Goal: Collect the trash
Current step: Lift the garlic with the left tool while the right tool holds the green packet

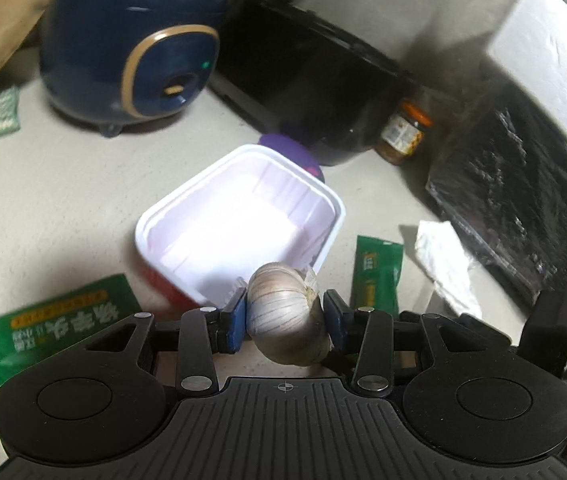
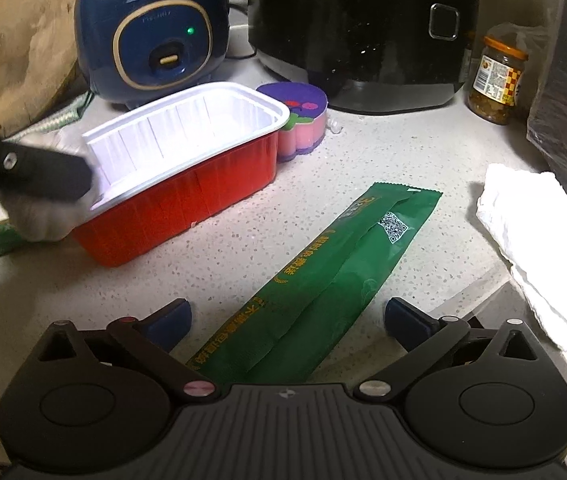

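Observation:
My left gripper (image 1: 285,314) is shut on a garlic bulb (image 1: 287,320) and holds it just in front of the near rim of a red foil tray with a white inside (image 1: 243,216). In the right wrist view the tray (image 2: 187,200) stands at the left, with the left gripper's black arm and the bulb (image 2: 43,216) at its left end. My right gripper (image 2: 287,320) is open, its fingers either side of a long green wrapper (image 2: 323,272) lying on the counter. A second green wrapper (image 1: 43,328) and a crumpled white tissue (image 2: 531,232) lie nearby.
A blue rice cooker (image 2: 155,32) and a black cooker (image 2: 363,32) stand at the back. A purple-pink sponge (image 2: 299,116) sits behind the tray. A jar (image 2: 497,80) and a dark foil-covered box (image 1: 523,184) are at the right. A wooden board (image 2: 15,44) leans at back left.

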A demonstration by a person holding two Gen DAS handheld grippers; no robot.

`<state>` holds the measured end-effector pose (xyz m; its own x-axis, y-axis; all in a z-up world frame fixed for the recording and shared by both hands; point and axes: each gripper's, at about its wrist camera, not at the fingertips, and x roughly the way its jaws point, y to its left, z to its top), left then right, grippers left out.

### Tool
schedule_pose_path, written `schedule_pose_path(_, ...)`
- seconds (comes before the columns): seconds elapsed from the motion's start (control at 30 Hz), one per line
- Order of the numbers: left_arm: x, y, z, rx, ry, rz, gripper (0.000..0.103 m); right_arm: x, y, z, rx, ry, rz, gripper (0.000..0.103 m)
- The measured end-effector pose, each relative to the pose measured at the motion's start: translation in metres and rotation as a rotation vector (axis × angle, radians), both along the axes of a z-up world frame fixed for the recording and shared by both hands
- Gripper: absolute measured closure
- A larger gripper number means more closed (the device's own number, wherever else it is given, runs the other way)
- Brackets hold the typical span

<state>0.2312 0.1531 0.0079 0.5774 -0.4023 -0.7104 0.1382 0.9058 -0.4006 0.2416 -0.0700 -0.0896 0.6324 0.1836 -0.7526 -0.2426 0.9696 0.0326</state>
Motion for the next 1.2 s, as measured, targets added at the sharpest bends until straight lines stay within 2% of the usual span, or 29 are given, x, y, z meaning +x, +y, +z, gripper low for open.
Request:
schedule_pose_path(0.27, -0.012, 0.010, 0.008, -0.031, -0.033, 0.018, 0.058, 0.003, 0.002, 0.001, -0.009, 0.028, -0.022, 0.000)
schedule_pose_path(0.4, -0.017, 0.015, 0.011, -0.049, -0.050, 0.026, 0.058, 0.002, -0.001, 0.003, -0.005, 0.037, 0.017, 0.003)
schedule_pose_path(0.6, -0.022, 0.017, 0.013, -0.046, -0.058, 0.035, 0.058, -0.016, -0.028, 0.016, 0.089, -0.059, -0.088, 0.004)
schedule_pose_path(0.7, -0.024, 0.014, 0.013, -0.024, -0.067, 0.020, 0.058, -0.013, -0.037, 0.017, 0.147, -0.059, -0.135, 0.004)
schedule_pose_path(0.77, -0.024, 0.012, 0.012, -0.013, -0.072, 0.011, 0.058, -0.009, -0.034, 0.016, 0.141, -0.054, -0.144, 0.005)
schedule_pose_path(0.87, -0.023, 0.009, 0.010, -0.019, -0.068, -0.011, 0.058, -0.003, -0.024, 0.013, 0.108, -0.052, -0.128, 0.012)
schedule_pose_path(1.07, -0.014, 0.007, 0.007, -0.051, -0.062, -0.073, 0.058, 0.000, 0.008, 0.007, -0.013, -0.036, -0.059, 0.035)
schedule_pose_path(1.2, -0.010, 0.000, 0.005, -0.039, -0.059, -0.116, 0.058, -0.004, 0.006, 0.015, -0.022, -0.033, -0.108, 0.064)
